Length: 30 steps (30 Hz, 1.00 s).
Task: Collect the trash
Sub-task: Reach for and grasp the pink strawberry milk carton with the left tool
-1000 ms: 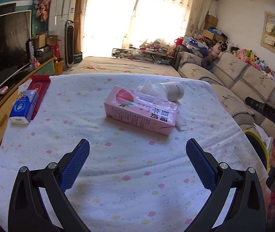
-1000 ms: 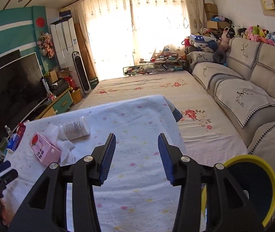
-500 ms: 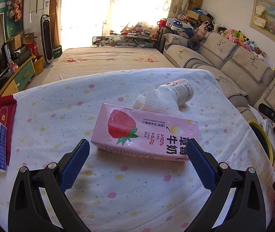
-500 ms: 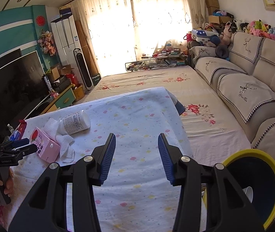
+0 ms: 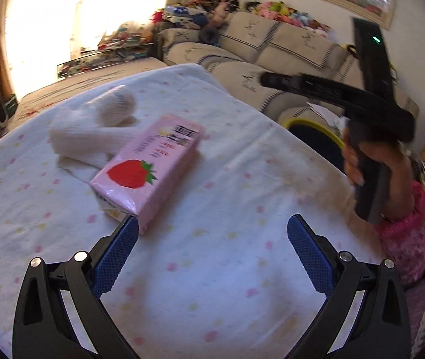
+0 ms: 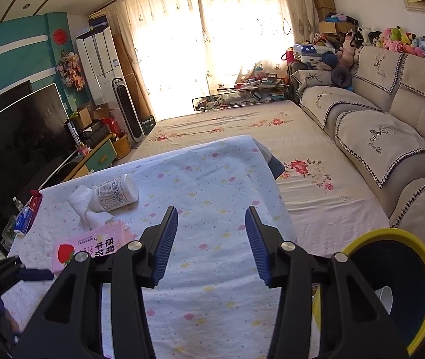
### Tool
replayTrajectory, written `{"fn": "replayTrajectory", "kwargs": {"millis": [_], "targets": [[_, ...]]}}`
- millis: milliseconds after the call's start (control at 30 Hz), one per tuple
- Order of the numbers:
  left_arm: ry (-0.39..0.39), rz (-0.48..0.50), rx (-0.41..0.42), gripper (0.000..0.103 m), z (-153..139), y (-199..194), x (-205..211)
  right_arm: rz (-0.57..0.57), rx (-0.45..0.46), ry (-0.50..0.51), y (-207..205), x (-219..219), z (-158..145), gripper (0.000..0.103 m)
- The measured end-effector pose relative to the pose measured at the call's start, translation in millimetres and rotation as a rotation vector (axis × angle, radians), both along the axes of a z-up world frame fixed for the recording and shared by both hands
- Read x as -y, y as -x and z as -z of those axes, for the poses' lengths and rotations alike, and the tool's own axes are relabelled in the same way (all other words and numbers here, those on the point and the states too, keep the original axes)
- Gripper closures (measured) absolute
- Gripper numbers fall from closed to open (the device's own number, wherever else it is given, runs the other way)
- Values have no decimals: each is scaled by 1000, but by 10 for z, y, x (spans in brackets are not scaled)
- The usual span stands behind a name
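Note:
A pink strawberry milk carton [image 5: 149, 164] [image 6: 90, 246] lies flat on the dotted tablecloth [image 5: 227, 179]. Behind it sit a crumpled white tissue [image 5: 81, 137] [image 6: 81, 203] and a white bottle [image 6: 117, 193] on its side, blurred in the left wrist view. My left gripper [image 5: 212, 230] is open, its left fingertip right at the carton's near corner, nothing between the pads. My right gripper [image 6: 211, 214] hovers open over bare cloth to the right of the trash, holding nothing. It also shows in the left wrist view, held by a hand [image 5: 359, 161] in a pink sleeve.
A yellow-rimmed dark bin [image 6: 391, 287] [image 5: 314, 134] stands by the table's right edge, before the beige sofa [image 6: 391, 137]. A blue tissue pack [image 6: 24, 220] and red packet [image 6: 34, 202] lie at the table's far left. A TV [image 6: 12, 134] lines the left wall.
My left gripper swung closer and turned, so the carton now lies end-on at its left fingertip. The right gripper stayed in place.

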State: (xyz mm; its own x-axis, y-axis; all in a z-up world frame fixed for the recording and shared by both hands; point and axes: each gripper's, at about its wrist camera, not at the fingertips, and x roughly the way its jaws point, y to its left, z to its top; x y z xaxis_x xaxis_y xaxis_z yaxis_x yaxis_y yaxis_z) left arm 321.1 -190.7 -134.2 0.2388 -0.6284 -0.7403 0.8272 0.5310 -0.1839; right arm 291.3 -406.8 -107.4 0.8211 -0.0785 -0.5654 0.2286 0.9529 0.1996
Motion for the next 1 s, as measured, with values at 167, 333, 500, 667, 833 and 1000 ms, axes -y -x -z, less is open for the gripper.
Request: {"fn": "replayTrajectory", "kwargs": {"millis": [167,333,500,667,833,1000], "targets": [[-60,23,110,5,-160,188,160,30,9,-21,27,89,-1,57],[-64,-93,171,5,-248,-193,5,38,11,-28,31,120,6,57],[-117,-83,108,5,-34,-515,64,38,11,-35,25,133,6,56],[-126,-74,75,7,123,-602,194,34,5,-42,14,136,13,56],[-171,-99,73,27,220,-624,309,30,8,-50,18,144,10,55],[-201,-158,71,53,266,-586,296,36,24,-61,51,172,-7,55]]}}
